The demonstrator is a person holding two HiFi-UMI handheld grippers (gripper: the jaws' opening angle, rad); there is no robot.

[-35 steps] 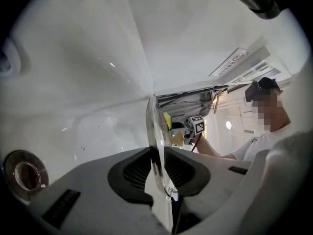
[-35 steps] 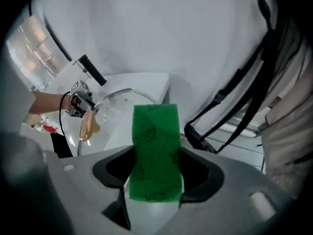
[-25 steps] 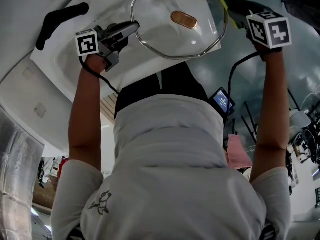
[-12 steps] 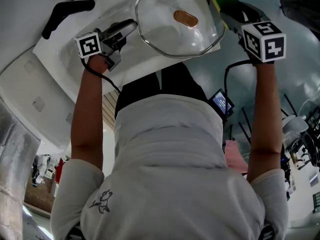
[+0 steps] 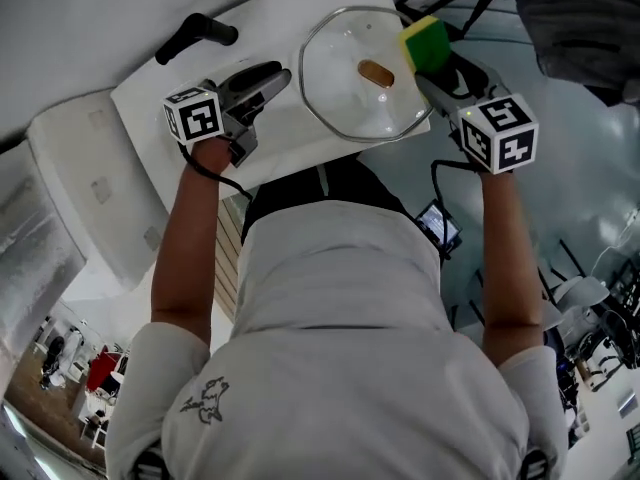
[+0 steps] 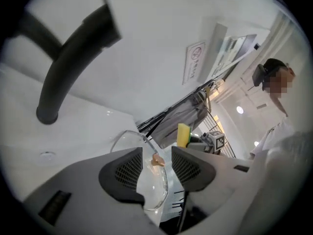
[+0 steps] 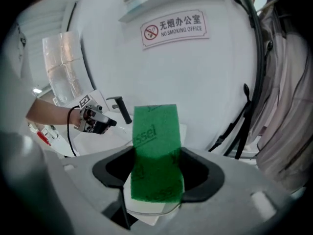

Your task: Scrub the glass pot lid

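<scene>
While the glass pot lid [image 5: 345,93] lies on the white bench [image 5: 285,138], the left gripper [image 5: 272,78] beside it has just been opening its jaws, now wide and empty. The right gripper [image 5: 437,71] clamps a green-yellow sponge [image 5: 424,43] by the lid's rim.

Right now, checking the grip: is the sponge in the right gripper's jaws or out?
In: the right gripper is closed on the green sponge, its jaws pressing both sides.

The left hand-held gripper [image 6: 157,161] stands open, the glass pot lid [image 6: 153,186] showing between its jaws.
</scene>
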